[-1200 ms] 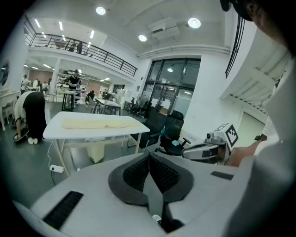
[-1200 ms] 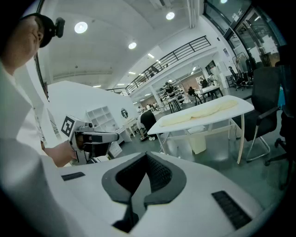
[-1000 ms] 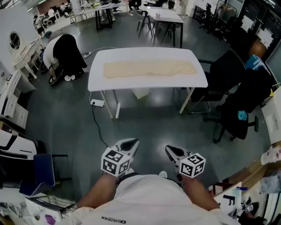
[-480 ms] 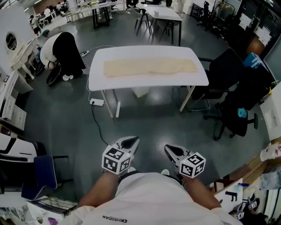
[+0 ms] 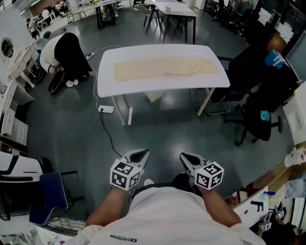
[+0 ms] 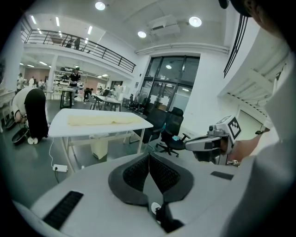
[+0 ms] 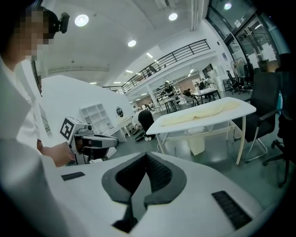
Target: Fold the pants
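Cream pants [image 5: 163, 67] lie stretched flat along a white table [image 5: 107, 86] well ahead of me; they also show as a pale strip [image 6: 102, 120] in the left gripper view and as a pale strip [image 7: 203, 112] in the right gripper view. My left gripper [image 5: 141, 154] and right gripper [image 5: 184, 158] are held close to my body, side by side over the grey floor, far short of the table. Both have their jaws shut with nothing between them. Each gripper sees the other: right gripper [image 6: 192, 145], left gripper [image 7: 113, 141].
A person in black and white [image 5: 62, 53] crouches on the floor left of the table. A cable and power strip [image 5: 105, 109] lie by the table's left legs. Black office chairs [image 5: 258, 117] stand to the right. More tables [image 5: 178, 9] stand behind.
The table and pants have drawn a little closer and larger in the head view. Both grippers keep the same pose near my body, still shut.
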{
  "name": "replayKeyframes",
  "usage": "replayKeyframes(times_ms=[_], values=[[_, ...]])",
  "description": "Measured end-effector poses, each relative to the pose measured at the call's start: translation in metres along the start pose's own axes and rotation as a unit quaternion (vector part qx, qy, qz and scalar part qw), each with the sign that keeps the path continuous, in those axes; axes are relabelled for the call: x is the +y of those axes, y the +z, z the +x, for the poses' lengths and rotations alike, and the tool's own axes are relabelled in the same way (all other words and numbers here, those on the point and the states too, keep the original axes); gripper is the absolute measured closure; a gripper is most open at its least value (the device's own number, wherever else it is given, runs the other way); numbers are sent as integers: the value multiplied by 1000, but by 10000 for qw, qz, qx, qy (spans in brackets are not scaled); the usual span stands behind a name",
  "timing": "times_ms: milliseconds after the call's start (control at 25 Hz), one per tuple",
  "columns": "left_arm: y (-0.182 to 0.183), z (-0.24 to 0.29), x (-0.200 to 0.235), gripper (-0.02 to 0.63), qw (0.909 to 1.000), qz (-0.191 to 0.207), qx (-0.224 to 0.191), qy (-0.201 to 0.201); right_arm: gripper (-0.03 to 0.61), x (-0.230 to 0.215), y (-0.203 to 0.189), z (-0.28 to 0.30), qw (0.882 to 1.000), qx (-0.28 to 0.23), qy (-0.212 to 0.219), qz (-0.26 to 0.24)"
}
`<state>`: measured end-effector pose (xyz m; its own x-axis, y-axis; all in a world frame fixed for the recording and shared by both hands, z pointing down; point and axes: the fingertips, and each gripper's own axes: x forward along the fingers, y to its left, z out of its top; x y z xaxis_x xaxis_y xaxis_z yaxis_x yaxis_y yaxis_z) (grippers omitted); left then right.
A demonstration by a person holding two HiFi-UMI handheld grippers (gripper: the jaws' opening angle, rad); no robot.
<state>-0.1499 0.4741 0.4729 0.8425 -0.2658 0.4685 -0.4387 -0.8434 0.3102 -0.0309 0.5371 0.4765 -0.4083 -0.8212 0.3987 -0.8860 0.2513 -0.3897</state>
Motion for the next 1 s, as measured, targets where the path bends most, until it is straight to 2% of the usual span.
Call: replayKeyframes(times_ms=[240,440,560,720,1000], values=[[9,24,10,586,9999,-155,-32,-29,561,-26,5,10,9999,11,-79,125],[32,58,25,586,9993,-322,-106,164,561,-71,28,27,9995,-86,-29,292],[42,80,41,586,9986,-457,36,264,561,-103,46,52,9992,-131,-30,369],[61,114,58,586,9984,-362,325,300,561,-139,79,83,9987,-297,36,409],[131,183,90,586,9978,-99,358,541,561,-208,130,108,9990,-313,233,213]])
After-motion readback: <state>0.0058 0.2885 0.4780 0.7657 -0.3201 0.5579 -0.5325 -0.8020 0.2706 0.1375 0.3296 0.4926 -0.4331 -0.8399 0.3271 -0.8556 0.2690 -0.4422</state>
